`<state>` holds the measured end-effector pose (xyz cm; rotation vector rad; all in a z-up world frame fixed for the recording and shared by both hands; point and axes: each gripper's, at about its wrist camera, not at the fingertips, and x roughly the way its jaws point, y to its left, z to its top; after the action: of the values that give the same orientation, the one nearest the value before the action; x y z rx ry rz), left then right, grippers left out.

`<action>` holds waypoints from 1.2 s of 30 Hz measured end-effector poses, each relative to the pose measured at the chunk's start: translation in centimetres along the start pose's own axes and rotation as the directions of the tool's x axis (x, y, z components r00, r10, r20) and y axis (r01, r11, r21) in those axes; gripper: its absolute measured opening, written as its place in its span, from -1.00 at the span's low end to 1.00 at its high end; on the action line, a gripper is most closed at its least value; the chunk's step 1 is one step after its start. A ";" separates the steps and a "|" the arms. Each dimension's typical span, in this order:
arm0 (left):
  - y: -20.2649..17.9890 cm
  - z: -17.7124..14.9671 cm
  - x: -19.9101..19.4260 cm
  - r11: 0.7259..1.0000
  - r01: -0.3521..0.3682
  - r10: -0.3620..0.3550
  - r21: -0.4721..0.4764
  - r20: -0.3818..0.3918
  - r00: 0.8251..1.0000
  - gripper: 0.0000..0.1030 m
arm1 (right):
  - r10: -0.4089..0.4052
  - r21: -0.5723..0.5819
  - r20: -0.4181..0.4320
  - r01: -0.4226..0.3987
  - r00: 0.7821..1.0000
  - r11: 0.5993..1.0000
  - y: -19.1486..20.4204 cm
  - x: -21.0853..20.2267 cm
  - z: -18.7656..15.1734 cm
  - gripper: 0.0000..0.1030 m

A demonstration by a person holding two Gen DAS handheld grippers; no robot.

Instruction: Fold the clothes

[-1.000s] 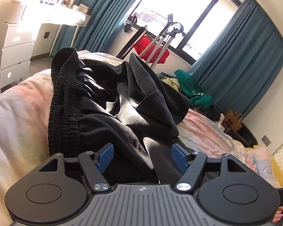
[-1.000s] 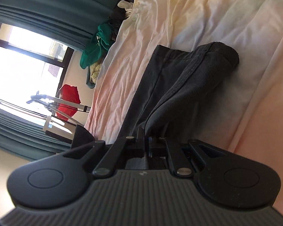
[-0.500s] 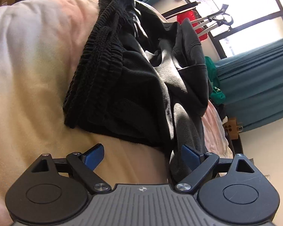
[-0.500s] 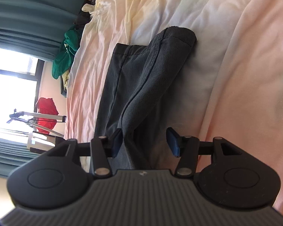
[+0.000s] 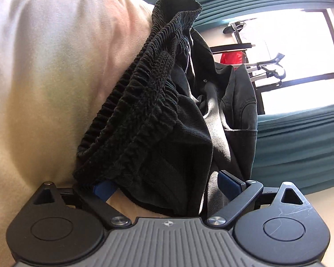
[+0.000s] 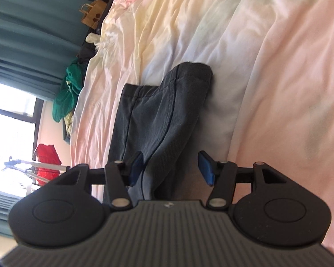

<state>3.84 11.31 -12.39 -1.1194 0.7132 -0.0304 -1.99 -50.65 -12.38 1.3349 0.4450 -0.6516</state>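
Lying bunched on the bed (image 6: 267, 71), the dark trousers (image 5: 167, 115) look only partly folded. Left tongs (image 5: 164, 187) have just spread wide around the near waistband; right tongs (image 6: 171, 166) have just parted, leg loose between, unpressed. Smoothing and folding remain.

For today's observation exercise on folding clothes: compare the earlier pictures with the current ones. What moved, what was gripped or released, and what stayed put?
The right gripper was shut on the hem end of the dark trousers; its jaws have just opened and let the cloth go. The left gripper came down to the waistband end, rolling, its jaws opening wider around the cloth without pressing it. The trousers stayed lying on the bedsheet.
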 end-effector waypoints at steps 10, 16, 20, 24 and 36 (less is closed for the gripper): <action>1.6 2.7 1.4 0.989 0.002 -0.006 -0.148 -0.027 1.000 0.01 | 0.181 0.149 -0.216 -0.151 0.959 0.977 -1.4 2.9 2.2 0.10; -1.0 3.2 -0.6 0.998 0.002 0.000 -0.069 0.015 1.000 -0.60 | 0.174 0.143 -0.132 -0.155 0.976 0.978 -2.2 3.0 4.4 0.08; -4.2 5.4 -5.4 1.000 0.019 -0.021 0.020 0.107 0.994 -0.65 | 0.189 0.162 -0.124 -0.168 0.974 0.972 -3.0 3.5 5.2 0.03; -4.9 9.0 -10.6 0.999 0.023 -0.028 0.026 0.223 0.974 -0.66 | 0.180 0.107 -0.144 -0.165 0.973 0.980 -2.5 4.0 5.2 0.03; 4.0 14.3 -17.8 0.993 -0.019 0.057 -0.115 0.331 0.942 -0.67 | 0.136 -0.221 -0.044 -0.142 0.990 0.965 0.8 4.5 6.2 -0.86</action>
<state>-3.72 31.24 -3.24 -1.1799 0.4354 0.2302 1.45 -57.42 -13.46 1.1502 0.4303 -0.4524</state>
